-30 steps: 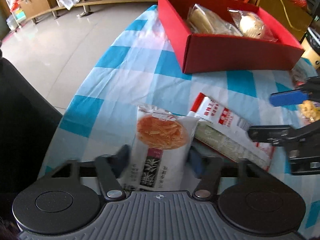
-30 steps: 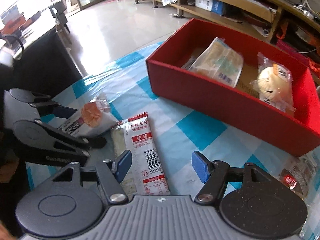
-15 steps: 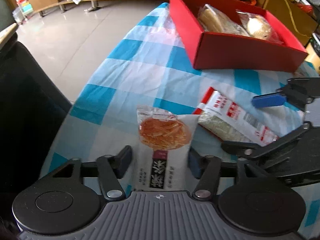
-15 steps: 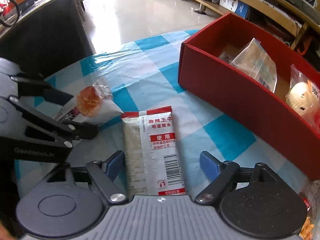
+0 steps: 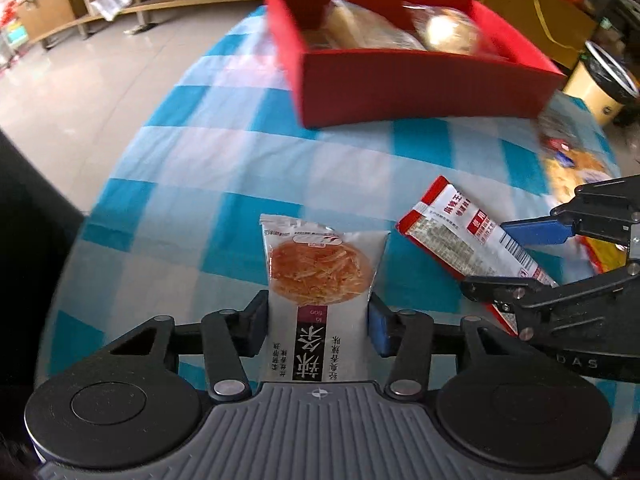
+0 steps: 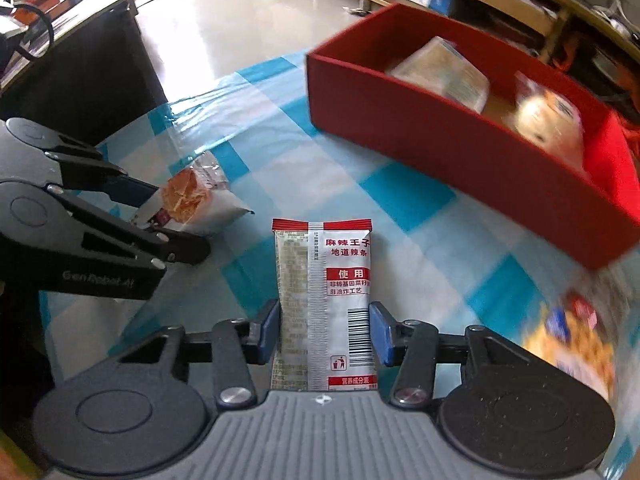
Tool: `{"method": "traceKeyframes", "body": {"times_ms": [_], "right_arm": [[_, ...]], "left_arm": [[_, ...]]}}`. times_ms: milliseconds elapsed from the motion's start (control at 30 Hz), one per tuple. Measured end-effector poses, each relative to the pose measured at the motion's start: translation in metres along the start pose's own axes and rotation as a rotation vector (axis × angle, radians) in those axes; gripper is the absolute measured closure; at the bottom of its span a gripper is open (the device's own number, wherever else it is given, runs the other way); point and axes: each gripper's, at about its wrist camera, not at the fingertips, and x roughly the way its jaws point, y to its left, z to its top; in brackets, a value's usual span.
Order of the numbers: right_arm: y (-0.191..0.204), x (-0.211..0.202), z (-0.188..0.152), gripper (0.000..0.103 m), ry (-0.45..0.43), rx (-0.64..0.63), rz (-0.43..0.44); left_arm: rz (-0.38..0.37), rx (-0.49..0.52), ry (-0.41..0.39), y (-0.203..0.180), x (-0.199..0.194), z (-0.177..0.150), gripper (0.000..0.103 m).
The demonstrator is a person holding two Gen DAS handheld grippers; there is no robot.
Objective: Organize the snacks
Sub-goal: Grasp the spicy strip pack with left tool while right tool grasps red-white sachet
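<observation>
My left gripper point(image 5: 318, 330) is shut on a white snack packet with an orange picture point(image 5: 318, 280), lifted off the table. My right gripper point(image 6: 325, 334) is shut on a white and red spicy-strip packet point(image 6: 326, 292), also lifted. Each shows in the other view: the right gripper point(image 5: 500, 258) with its packet point(image 5: 468, 232), and the left gripper point(image 6: 168, 220) with its packet point(image 6: 192, 200). A red box point(image 5: 420, 76) stands at the far side of the blue-checked table; it also shows in the right wrist view point(image 6: 440, 136). It holds two wrapped snacks point(image 6: 444, 72).
Another orange snack bag point(image 5: 576, 176) lies on the table at the right, blurred in the right wrist view point(image 6: 572, 340). A dark cabinet point(image 6: 80, 80) stands left of the table. Wooden shelves point(image 5: 80, 12) line the far wall across bare floor.
Both grippers have closed on their packets and lifted them off the cloth. The views have tilted up a little toward the red box.
</observation>
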Motion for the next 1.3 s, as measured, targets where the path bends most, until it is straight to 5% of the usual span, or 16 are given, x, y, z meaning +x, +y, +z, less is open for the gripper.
{"method": "traceKeyframes", "body": {"times_ms": [167,333,400,500,700,833,900,933,1033,1300], "right_arm": [[-0.011,-0.003,-0.021,0.055,0.007,0.05,-0.036],[-0.014,-0.002,-0.028,0.044,-0.014,0.071,-0.032],[-0.012,-0.001,-0.027,0.037,-0.01,0.064,-0.027],[-0.004,0.008,-0.027,0.001,0.022,0.039,-0.027],[-0.006,0.008,-0.029,0.0,0.007,0.039,-0.02],[-0.009,-0.001,-0.032,0.018,-0.019,0.036,-0.046],[-0.011,-0.009,-0.031,0.048,-0.037,0.042,-0.034],[-0.01,-0.01,-0.03,0.051,-0.035,0.042,-0.041],[-0.008,-0.012,-0.03,0.054,-0.035,0.039,-0.046],[-0.024,-0.036,-0.03,0.056,-0.093,0.1,-0.045]], "left_arm": [[0.044,0.084,-0.009,-0.027,0.001,-0.007,0.035],[0.108,0.075,-0.004,-0.027,0.011,-0.006,0.003],[0.103,0.042,0.009,-0.021,0.015,-0.004,0.0],[0.077,0.003,0.028,-0.013,0.017,-0.002,0.0],[0.076,0.021,0.01,-0.015,0.016,-0.004,0.0],[0.059,0.032,-0.003,-0.021,0.01,-0.006,0.016],[0.043,0.052,-0.012,-0.029,0.005,-0.006,0.031],[0.048,0.06,-0.015,-0.032,0.004,-0.006,0.036],[0.053,0.068,-0.02,-0.041,0.001,-0.008,0.048],[0.041,0.043,-0.043,-0.052,-0.009,-0.004,0.05]]}}
